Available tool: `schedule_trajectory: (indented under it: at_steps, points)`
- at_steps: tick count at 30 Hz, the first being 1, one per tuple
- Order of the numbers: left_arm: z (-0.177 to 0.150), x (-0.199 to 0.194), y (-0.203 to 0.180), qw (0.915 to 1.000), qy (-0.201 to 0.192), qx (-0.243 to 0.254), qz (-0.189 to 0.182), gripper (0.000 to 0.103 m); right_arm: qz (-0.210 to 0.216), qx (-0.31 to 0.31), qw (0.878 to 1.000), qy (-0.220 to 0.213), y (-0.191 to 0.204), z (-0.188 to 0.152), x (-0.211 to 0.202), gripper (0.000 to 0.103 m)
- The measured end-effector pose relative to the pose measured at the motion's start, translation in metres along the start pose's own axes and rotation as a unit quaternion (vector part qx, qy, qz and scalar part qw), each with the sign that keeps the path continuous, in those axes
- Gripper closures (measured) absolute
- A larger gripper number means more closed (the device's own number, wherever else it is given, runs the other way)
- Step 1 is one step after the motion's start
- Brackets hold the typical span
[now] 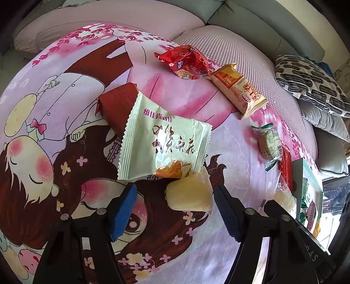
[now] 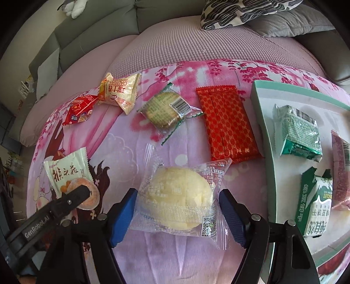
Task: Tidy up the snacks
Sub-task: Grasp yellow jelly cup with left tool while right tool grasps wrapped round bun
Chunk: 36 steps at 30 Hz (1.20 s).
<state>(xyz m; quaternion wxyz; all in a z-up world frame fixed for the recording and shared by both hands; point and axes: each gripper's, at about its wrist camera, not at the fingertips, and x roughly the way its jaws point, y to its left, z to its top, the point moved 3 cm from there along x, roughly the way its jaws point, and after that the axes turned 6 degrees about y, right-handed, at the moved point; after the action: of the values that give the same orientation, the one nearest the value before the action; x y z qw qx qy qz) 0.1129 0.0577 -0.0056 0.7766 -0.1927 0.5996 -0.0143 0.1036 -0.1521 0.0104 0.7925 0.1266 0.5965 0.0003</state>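
My right gripper (image 2: 177, 215) points down at a pale yellow bun (image 2: 181, 196) in a clear wrapper on the pink cartoon blanket (image 2: 122, 148). The bun lies between the blue pads (image 2: 122, 215), which stand at the wrapper's edges without squeezing it. My left gripper (image 1: 175, 210) stands open over a second yellow bun (image 1: 190, 194) that lies close to its right finger, partly under a pale green packet (image 1: 161, 142). The right wrist view shows a left finger (image 2: 74, 197) resting over that packet (image 2: 65, 172).
A teal-rimmed white tray (image 2: 260, 122) at the right holds green packets (image 2: 299, 131) and a pink one (image 2: 341, 163). On the blanket lie a red patterned packet (image 2: 227, 126), a wrapped green cracker (image 2: 166, 111), a cream packet (image 2: 118, 91) and a red packet (image 2: 78, 109). Sofa cushions (image 2: 240, 13) lie behind.
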Motion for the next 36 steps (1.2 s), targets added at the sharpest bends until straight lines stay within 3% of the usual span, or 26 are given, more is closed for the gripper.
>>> schedule_trajectory:
  at_steps: [5, 7, 16, 36]
  points:
    - [0.000, 0.002, -0.005, 1.0000, 0.001, 0.005, 0.000, 0.033, -0.011, 0.013, 1.000, -0.004, -0.008, -0.012, -0.007, 0.025]
    - [0.001, 0.002, -0.007, 1.0000, 0.003, 0.009, 0.001, 0.040, -0.012, 0.021, 1.000, -0.002, -0.012, -0.018, -0.011, 0.025]
    - [0.000, 0.007, -0.017, 0.9997, 0.005, 0.023, 0.008, 0.052, -0.022, 0.031, 0.999, 0.004, -0.016, -0.034, -0.018, 0.025]
    - [0.002, 0.012, -0.019, 0.9995, 0.004, 0.023, 0.021, 0.063, -0.031, 0.015, 0.999, 0.014, -0.010, -0.034, -0.009, 0.025]
